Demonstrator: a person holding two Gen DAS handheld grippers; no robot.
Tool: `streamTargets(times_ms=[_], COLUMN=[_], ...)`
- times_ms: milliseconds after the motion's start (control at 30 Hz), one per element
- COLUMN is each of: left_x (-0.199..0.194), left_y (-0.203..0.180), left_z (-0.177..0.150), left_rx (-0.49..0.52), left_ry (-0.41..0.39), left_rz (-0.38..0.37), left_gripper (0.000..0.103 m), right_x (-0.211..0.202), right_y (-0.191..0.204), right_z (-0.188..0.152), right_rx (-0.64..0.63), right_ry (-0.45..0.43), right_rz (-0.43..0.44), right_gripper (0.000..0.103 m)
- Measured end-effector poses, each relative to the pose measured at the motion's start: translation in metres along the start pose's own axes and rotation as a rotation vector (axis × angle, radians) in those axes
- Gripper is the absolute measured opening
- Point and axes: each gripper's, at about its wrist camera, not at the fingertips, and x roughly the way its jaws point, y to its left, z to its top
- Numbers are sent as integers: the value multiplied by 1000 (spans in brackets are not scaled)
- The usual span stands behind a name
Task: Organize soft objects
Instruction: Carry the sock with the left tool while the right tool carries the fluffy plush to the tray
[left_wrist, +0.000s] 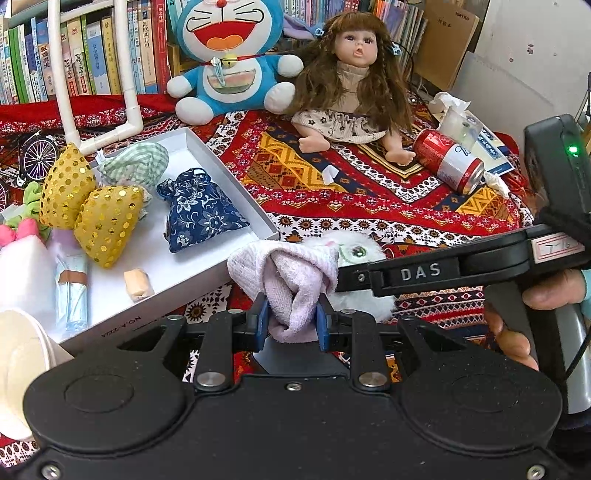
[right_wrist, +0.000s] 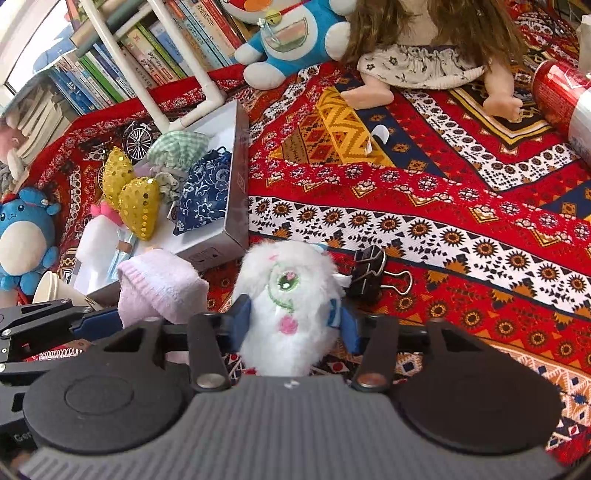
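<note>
Your left gripper (left_wrist: 291, 317) is clamped tight on the pink sock (left_wrist: 284, 280), which hangs bunched between its blue pads just off the near corner of the white box (left_wrist: 192, 142). Your right gripper (right_wrist: 290, 321) sits partway open around the white fluffy plush (right_wrist: 286, 295), which stands on the patterned cloth (right_wrist: 443, 221) just right of that box; the pads look to be against its fur, but I can't tell how firmly they bite.

Take the sock first, I'd say: carry it up and left over the box's near wall, to the bare floor of the box nearer than the blue floral pouch (left_wrist: 201, 212), then let go low so it doesn't bounce out. The yellow sequin bow (left_wrist: 88, 206) and green check pouch (left_wrist: 135, 162) crowd the far left, so stay clear of them. Squeeze deeper into the plush before lifting; fur alone slips. Mind the black binder clip (right_wrist: 369, 275) lying just to its right.
</note>
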Motion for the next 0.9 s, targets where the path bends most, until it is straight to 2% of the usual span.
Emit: streamTargets(times_ms=[533,900], left_x=[-30,-53], left_y=[4,23], left_z=[4,8], left_rx=[-12,-37], left_ry=[-61,-132], left_rz=[0,66], left_gripper=[24,24], right_x=[-33,-46], right_y=[26,49], right_z=[9,23], right_rx=[-59,-75], right_ry=[-95,-153], right_rz=[46,63], right_gripper=[48,48])
